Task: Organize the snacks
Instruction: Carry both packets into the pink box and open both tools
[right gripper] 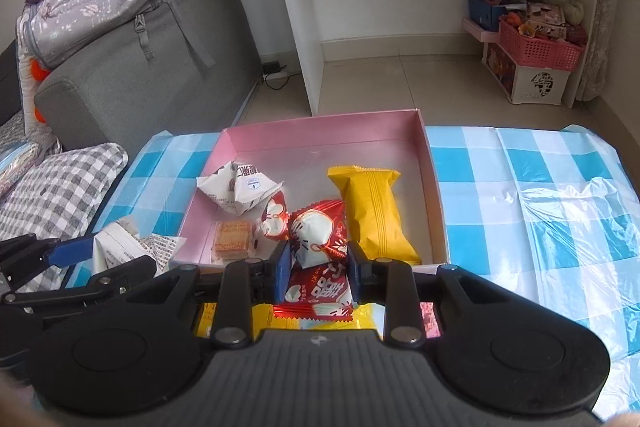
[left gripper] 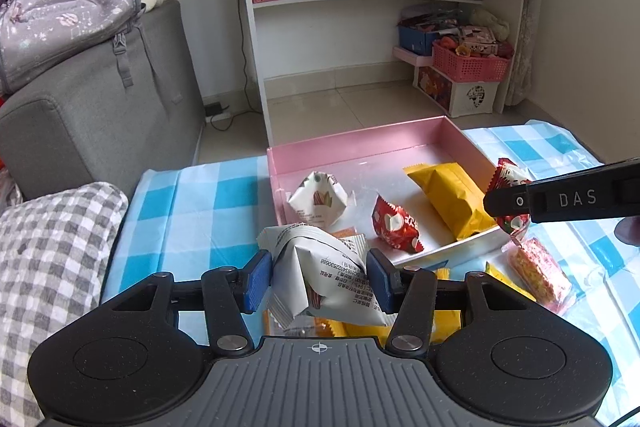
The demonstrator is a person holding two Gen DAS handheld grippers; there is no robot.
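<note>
Left wrist view: left gripper [left gripper: 319,277] clamps a white snack packet [left gripper: 320,267] above the tabletop [left gripper: 192,211] near the pink box [left gripper: 360,143], seemingly for transfer. Right wrist view: right gripper [right gripper: 318,269] clamps a red snack packet [right gripper: 320,287] over the box's near edge. Box contents: yellow packet [right gripper: 372,215], folded white packet [right gripper: 238,191], two red packets [right gripper: 318,231], biscuit [right gripper: 234,241]; loose snacks lie on the tabletop's near edge

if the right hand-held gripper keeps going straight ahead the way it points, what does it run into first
Probably the red snack lying in the pink box, just beyond the red packet that the right hand-held gripper holds; depth is hard to judge.
</note>
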